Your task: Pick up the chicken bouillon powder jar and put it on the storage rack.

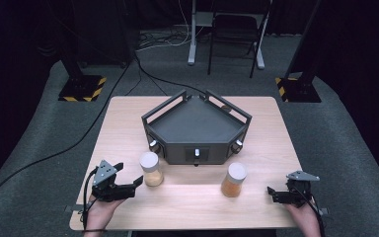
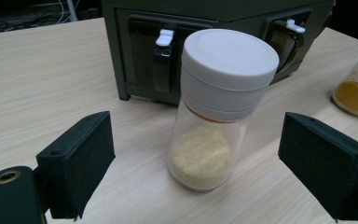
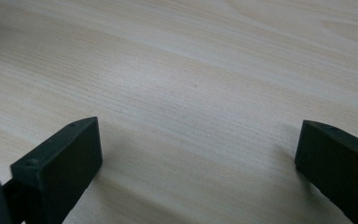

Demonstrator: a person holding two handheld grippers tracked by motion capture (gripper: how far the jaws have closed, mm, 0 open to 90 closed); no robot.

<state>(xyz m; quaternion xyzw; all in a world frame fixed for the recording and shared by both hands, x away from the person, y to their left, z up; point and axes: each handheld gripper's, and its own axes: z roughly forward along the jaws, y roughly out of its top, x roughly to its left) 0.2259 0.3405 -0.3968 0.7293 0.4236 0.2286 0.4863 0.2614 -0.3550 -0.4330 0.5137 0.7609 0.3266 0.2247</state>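
Dark curtains and grey carpet ring a pale wooden tabletop [image 1: 128, 113] with a dark angular tray [image 1: 196, 129] at its middle. Two white-capped jars stand upright in front of the tray, likely set there within easy reach of each hand: a pale jar [image 1: 151, 168] to the left and an orange jar [image 1: 234, 179] to the right, well apart.

At the near left edge, the left hand-held gripper [image 1: 137, 183] lies nearly level and points at the pale jar. Its jaws are spread wide with nothing gripped; in the left gripper view the pale jar [image 2: 219, 107] stands just ahead between them, untouched, so a side grasp looks to be lining up.

By the near right edge, the right hand-held gripper [image 1: 271, 193] aims inward over bare wood, jaws wide and empty, apart from the orange jar.
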